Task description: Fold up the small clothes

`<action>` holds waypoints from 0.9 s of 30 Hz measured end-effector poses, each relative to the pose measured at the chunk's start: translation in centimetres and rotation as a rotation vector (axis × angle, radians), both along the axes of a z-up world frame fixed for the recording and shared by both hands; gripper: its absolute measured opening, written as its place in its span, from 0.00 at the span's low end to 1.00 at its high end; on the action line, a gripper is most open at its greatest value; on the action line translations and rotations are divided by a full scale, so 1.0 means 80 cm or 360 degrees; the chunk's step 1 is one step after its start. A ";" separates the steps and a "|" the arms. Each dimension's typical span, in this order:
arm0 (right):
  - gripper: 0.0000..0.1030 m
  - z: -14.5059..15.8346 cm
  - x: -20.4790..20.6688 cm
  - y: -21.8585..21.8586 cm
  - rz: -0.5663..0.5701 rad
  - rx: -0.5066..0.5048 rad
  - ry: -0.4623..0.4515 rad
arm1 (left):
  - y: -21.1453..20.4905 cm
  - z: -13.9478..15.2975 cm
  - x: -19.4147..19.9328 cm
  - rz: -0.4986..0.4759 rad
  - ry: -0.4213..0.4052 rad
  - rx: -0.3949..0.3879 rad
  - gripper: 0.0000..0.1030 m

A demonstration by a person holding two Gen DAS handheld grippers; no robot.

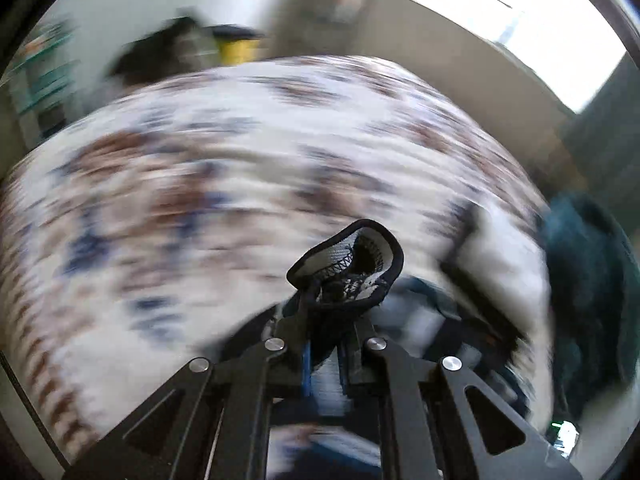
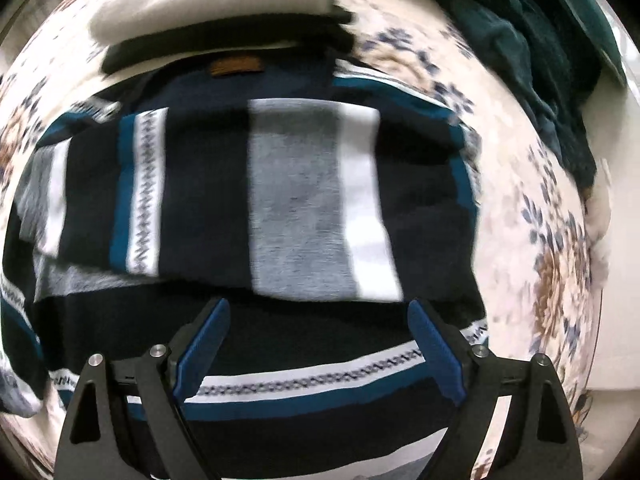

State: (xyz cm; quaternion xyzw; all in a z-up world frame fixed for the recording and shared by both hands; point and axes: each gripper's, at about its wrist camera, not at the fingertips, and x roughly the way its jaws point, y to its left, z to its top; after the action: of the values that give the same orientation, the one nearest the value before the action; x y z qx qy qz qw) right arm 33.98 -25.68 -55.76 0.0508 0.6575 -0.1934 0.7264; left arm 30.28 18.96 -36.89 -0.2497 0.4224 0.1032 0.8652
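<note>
A striped knit garment (image 2: 296,200) in navy, grey, white and teal lies spread on a floral bedspread (image 2: 556,280), partly folded over itself, with a brown label near its far edge. My right gripper (image 2: 318,308) is open and empty, hovering just above the garment's near part. My left gripper (image 1: 326,320) is shut on a black-trimmed edge of the striped garment (image 1: 352,268), which bunches up between its fingers. The left wrist view is heavily blurred.
A dark teal garment (image 2: 532,40) lies crumpled at the far right of the bed, also in the left wrist view (image 1: 588,280). A cream and black folded pile (image 2: 216,16) sits beyond the striped garment. A dark bag and a yellow object (image 1: 236,48) stand beyond the bed.
</note>
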 end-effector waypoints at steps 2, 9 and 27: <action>0.89 -0.002 -0.013 -0.022 -0.0066 0.0000 -0.0003 | -0.082 0.001 0.036 -0.0229 -0.0022 -0.0044 0.07; 0.89 -0.017 -0.061 -0.113 -0.0284 0.0076 0.0045 | -0.307 -0.040 0.105 -0.0797 0.0182 -0.0215 0.11; 0.89 -0.018 0.054 -0.105 -0.0231 0.0812 -0.0279 | -0.009 -0.082 0.002 -0.0066 0.0638 0.0479 0.95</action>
State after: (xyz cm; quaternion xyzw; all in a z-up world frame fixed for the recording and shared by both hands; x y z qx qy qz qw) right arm 38.27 -34.08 -57.23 0.2955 0.6142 -0.0680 0.7285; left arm 30.47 18.22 -43.48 -0.0838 0.5703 0.1946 0.7936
